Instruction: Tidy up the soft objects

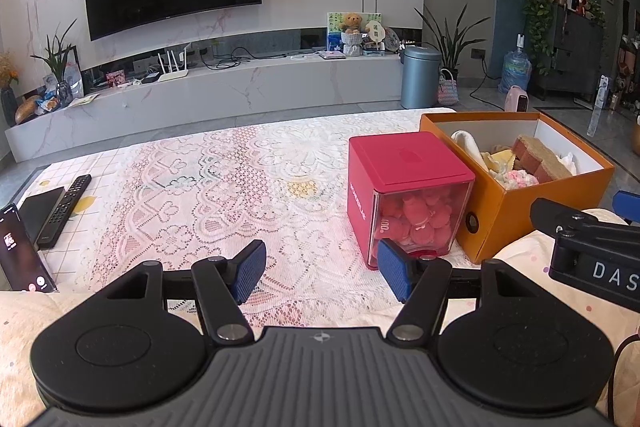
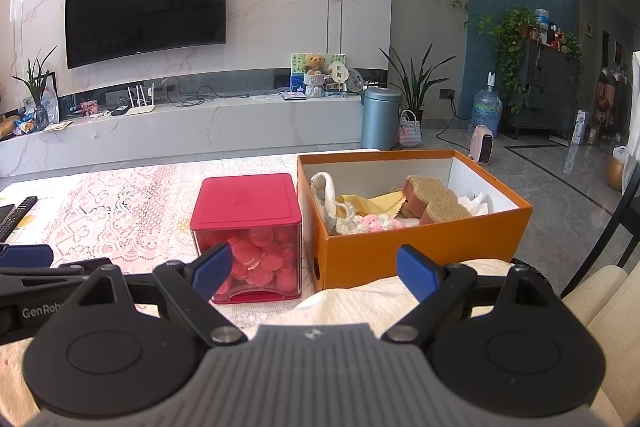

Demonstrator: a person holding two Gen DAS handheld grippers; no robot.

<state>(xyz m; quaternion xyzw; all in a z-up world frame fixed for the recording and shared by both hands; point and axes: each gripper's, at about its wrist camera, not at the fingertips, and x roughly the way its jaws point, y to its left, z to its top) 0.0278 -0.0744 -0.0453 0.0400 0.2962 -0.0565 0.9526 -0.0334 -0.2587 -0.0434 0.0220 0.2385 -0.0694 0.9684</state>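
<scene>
Hovering low over the lace-covered desk (image 1: pixel 224 179), left gripper (image 1: pixel 320 271): fingers (image 1: pixel 250 271) wide apart, nothing between them but cloth. Right gripper (image 2: pixel 316 269) likewise, fingers (image 2: pixel 416 277) spread, empty, above a cream cushion edge (image 2: pixel 352 301).

Left view:
- Red box (image 1: pixel 404 163) at 2 o'clock from the gripper, lid on, clear front showing pink round pieces (image 1: pixel 420 219) inside. Its near corner sits just behind the right-side finger.
- Orange box (image 1: pixel 520 211) touching or just beside the red box, at 3 o'clock of it, open on top.
- Remote (image 1: pixel 66 211) and phone (image 1: pixel 24 251) at 9 o'clock, well apart from the boxes.
- Part of the right gripper's body shows at 3 o'clock.

Right view:
- Orange box (image 2: pixel 420 251) at 12 o'clock, just past the fingers. Inside it: a sponge (image 2: pixel 434 201) tilted at centre-right, yellow cloth (image 2: pixel 372 205) under it, a white fabric piece (image 2: pixel 324 191) against the left wall, a pink-and-white crocheted piece (image 2: pixel 372 225) along the near wall, white crumpled material (image 2: pixel 476 203) at the right end.
- Red box (image 2: pixel 246 203) at 11 o'clock, beside the orange box's left wall; whether they touch, cannot tell.

Background: TV (image 2: pixel 146 3) on a marble wall, bin (image 2: pixel 380 119) on the floor.
</scene>
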